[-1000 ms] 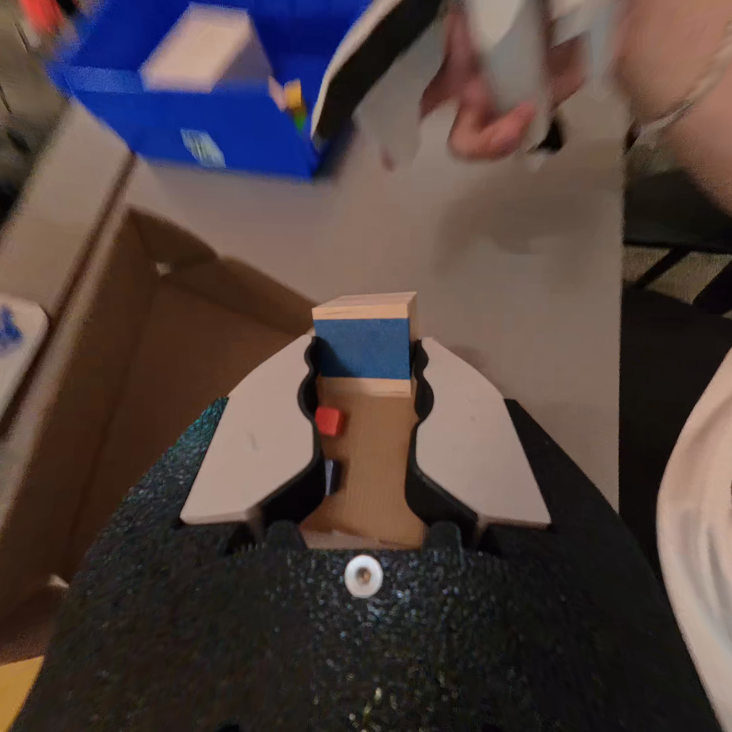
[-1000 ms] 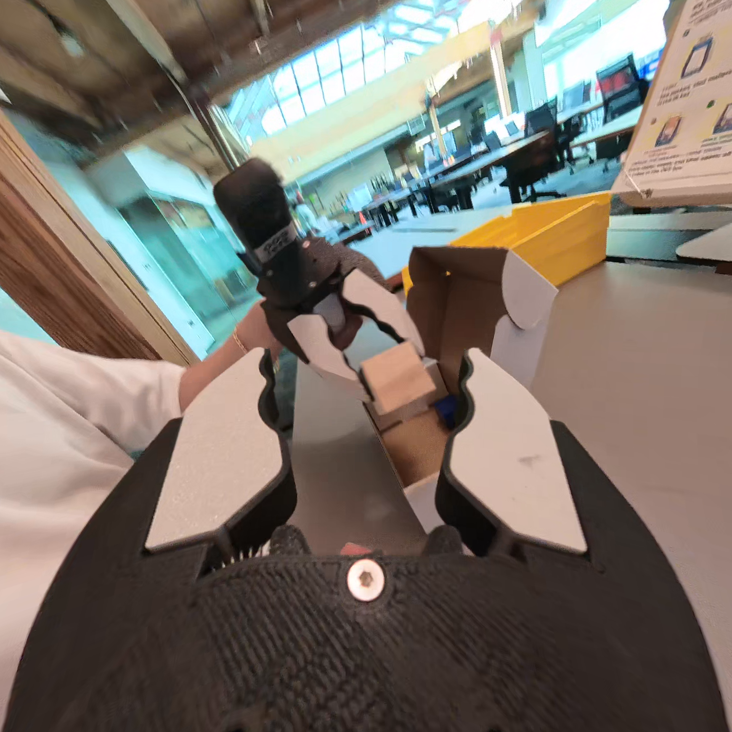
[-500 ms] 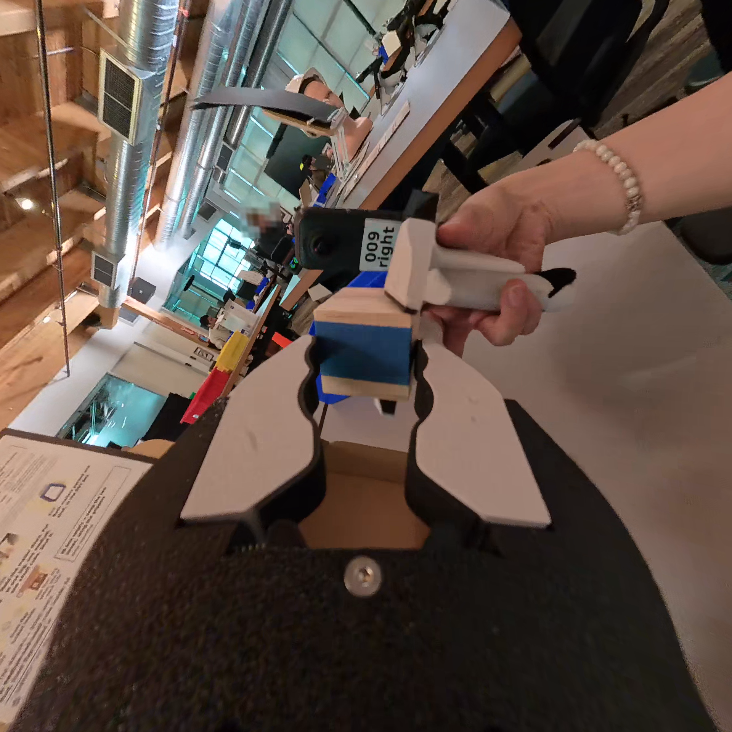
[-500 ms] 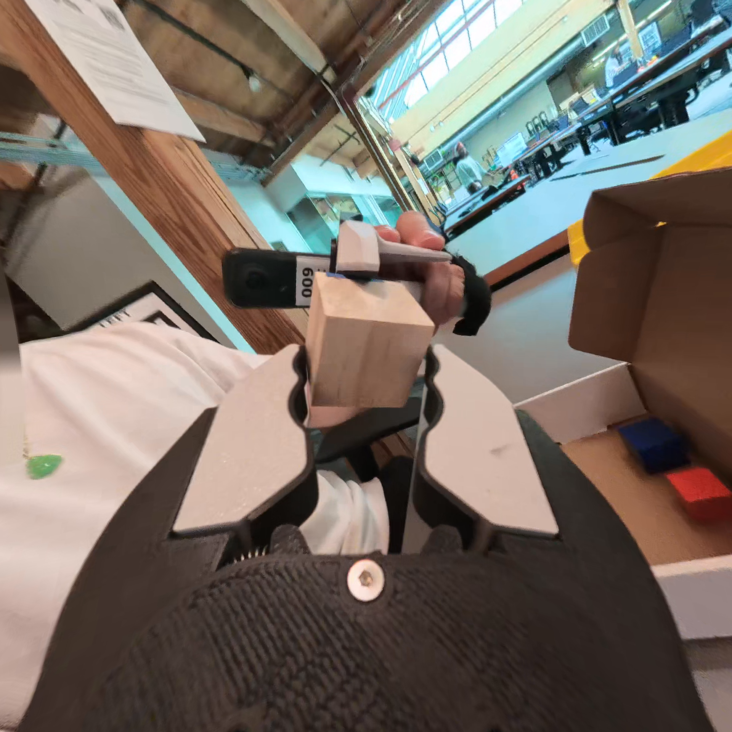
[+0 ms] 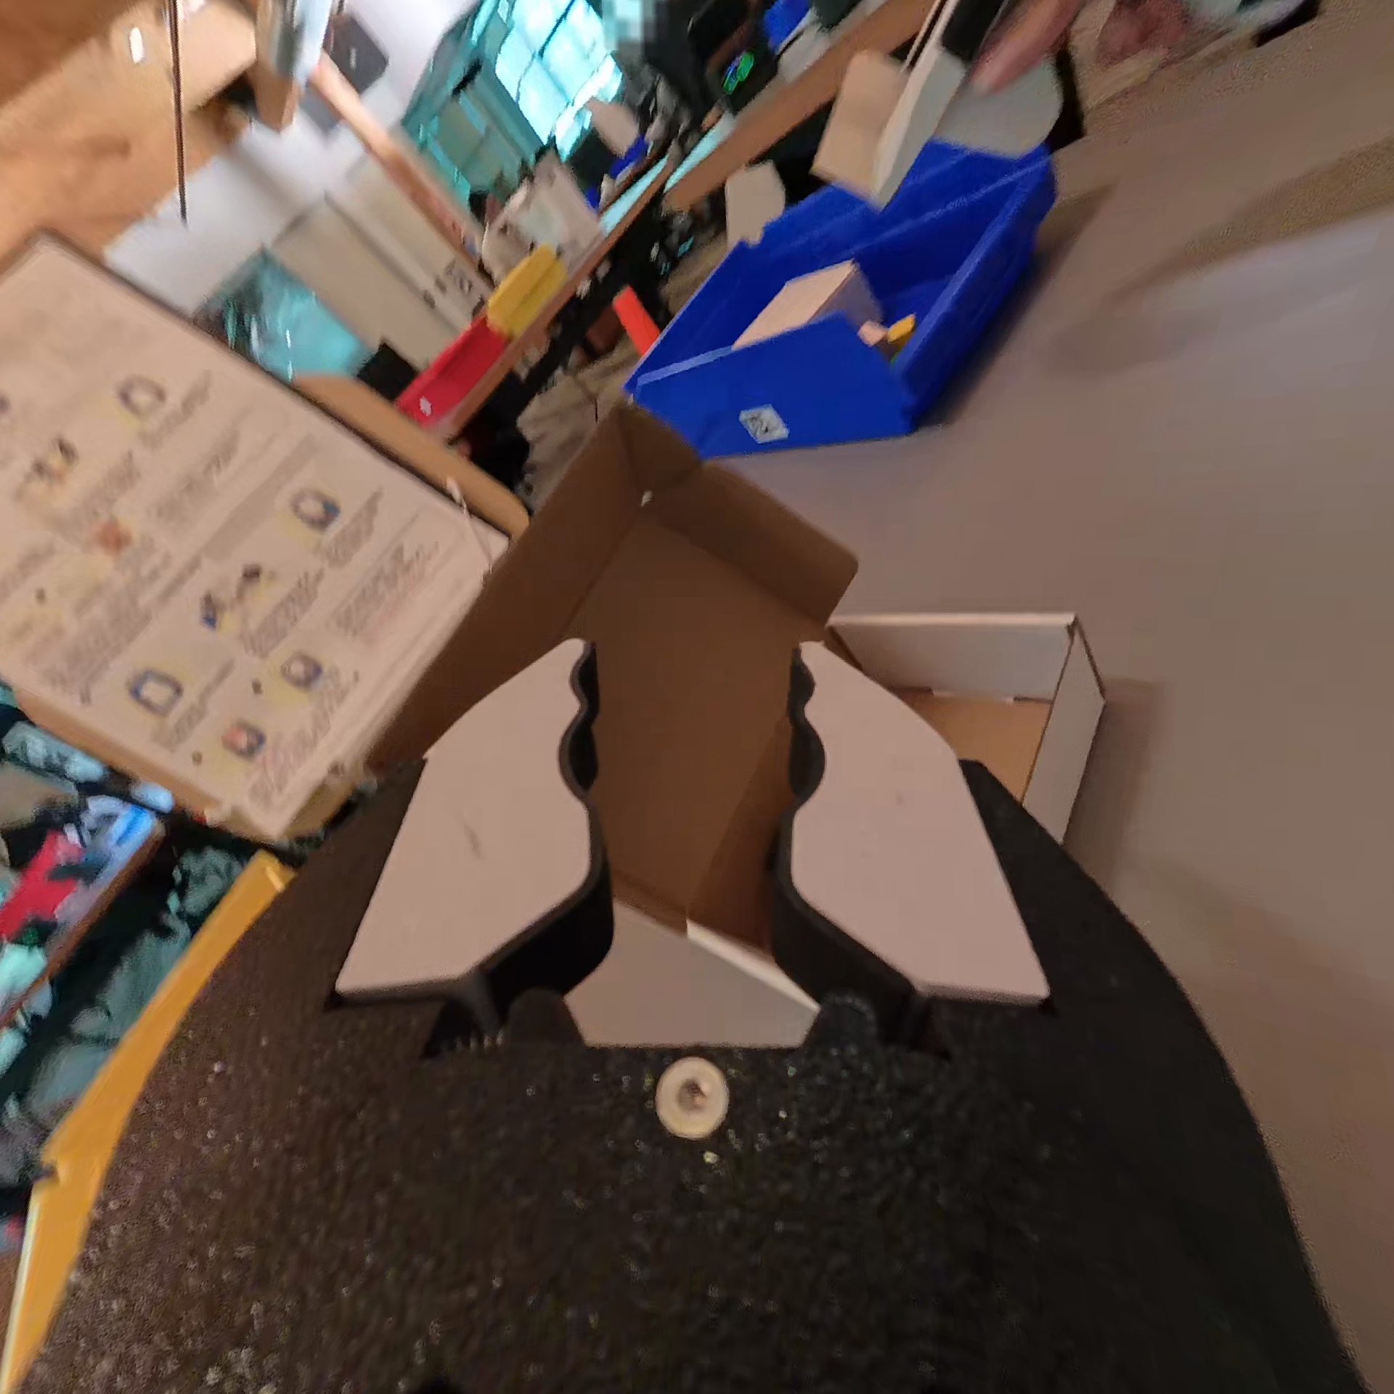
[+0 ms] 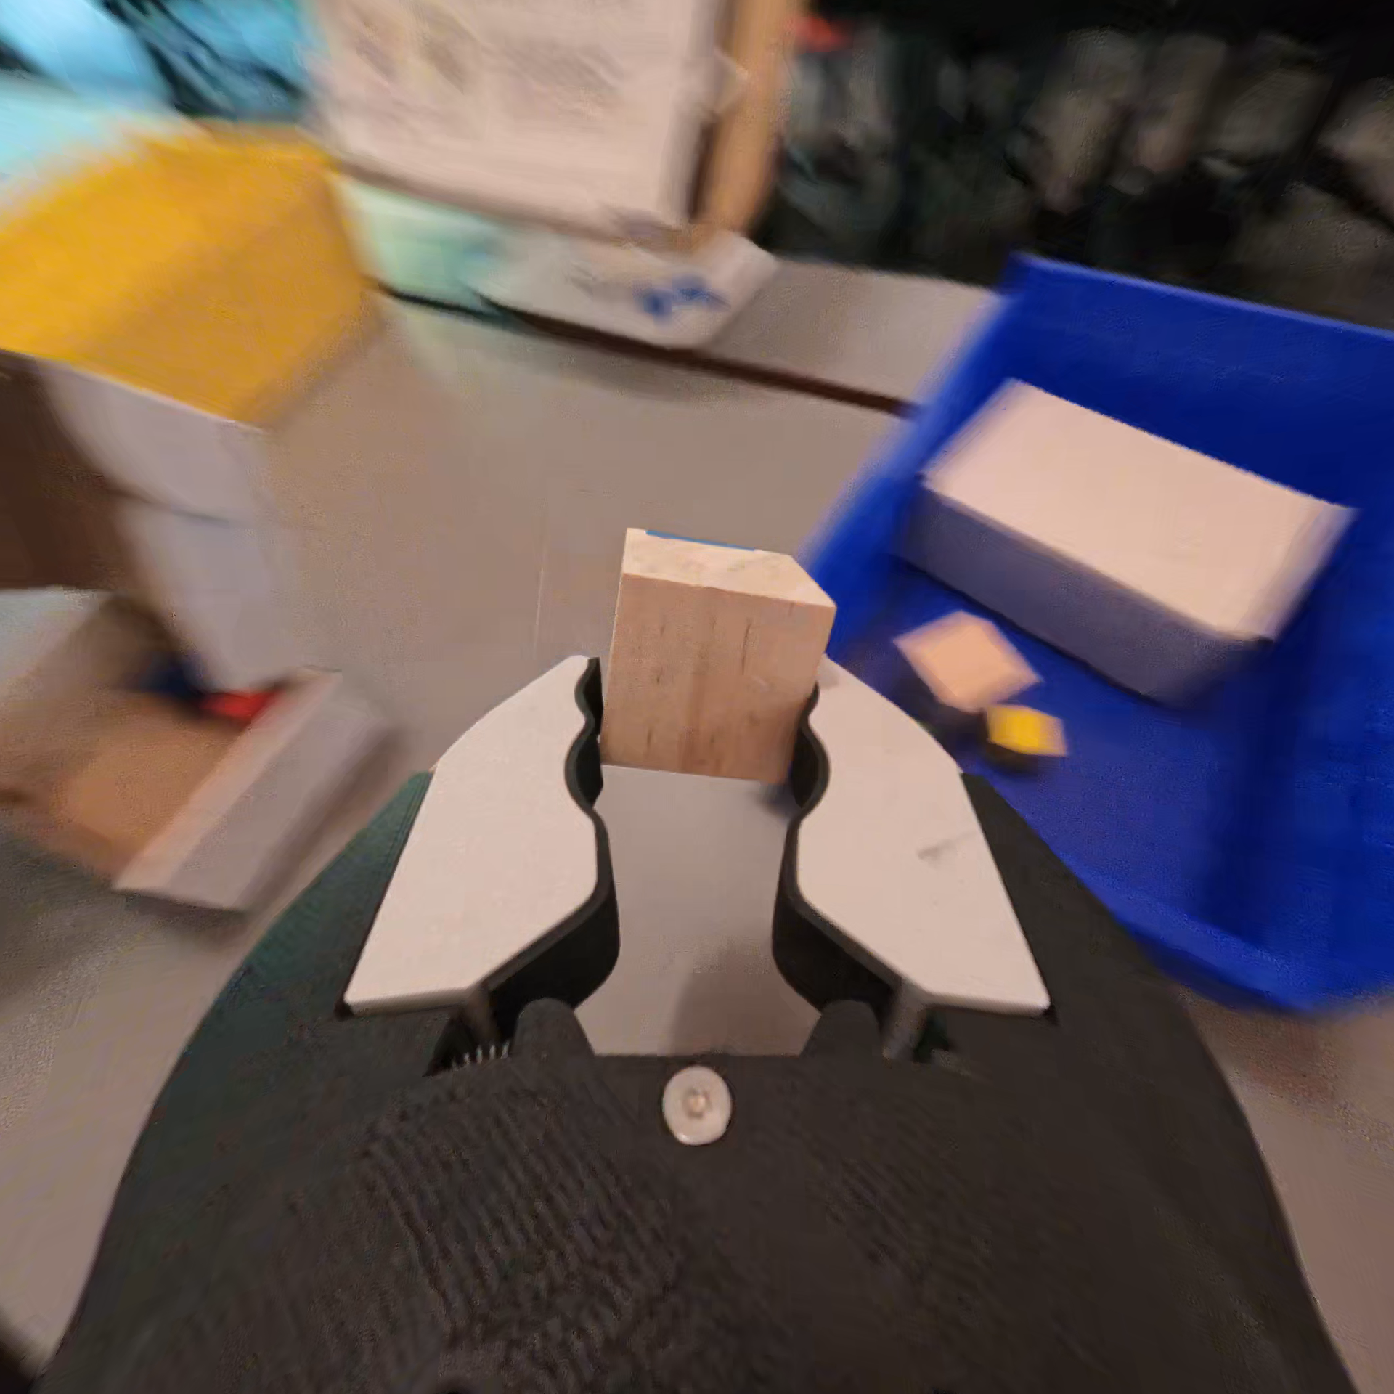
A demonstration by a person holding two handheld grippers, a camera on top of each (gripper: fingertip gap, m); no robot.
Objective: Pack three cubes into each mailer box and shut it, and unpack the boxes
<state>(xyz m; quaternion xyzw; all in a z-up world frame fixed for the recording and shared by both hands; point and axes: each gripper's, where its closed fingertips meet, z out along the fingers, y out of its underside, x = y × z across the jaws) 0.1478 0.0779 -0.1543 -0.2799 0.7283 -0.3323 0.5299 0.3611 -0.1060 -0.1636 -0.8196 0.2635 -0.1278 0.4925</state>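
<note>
**Cube changes grippers on its way out of the mailer box**

My left gripper [image 5: 690, 762], which gripped the blue-faced wooden cube 0.5 seconds ago, now stands with its fingers apart and nothing between them. Behind it, at the centre of the left wrist view, the open mailer box [image 5: 1056, 724] sits on the grey table [image 5: 1207, 528], its brown lid raised; what is inside is hidden behind the fingers here. At the left of that frame leans an instruction board [image 5: 196, 543]; a yellow bin [image 5: 113, 1094] edges the lower left, and a blue bin [image 5: 867, 377] lies at the upper right.

In the right wrist view, motion-blurred, the mailer box [image 6: 249, 792] lies at the left edge with a blue cube [image 6: 170, 675] and a red cube [image 6: 245, 705] showing as smudges inside. At centre, my right gripper [image 6: 698, 713] is clamped on the wooden cube [image 6: 716, 664], plain wood toward the camera and a sliver of blue at its top edge. To the right waits the blue bin [image 6: 1207, 792], holding a closed white box [image 6: 1116, 535] and 2 loose cubes [image 6: 988, 694].

The handover looks complete, and I judge this to be the unpacking half: 1 cube is out and bound for the blue bin, 2 appear left in the box. My free left gripper could fetch the next.
</note>
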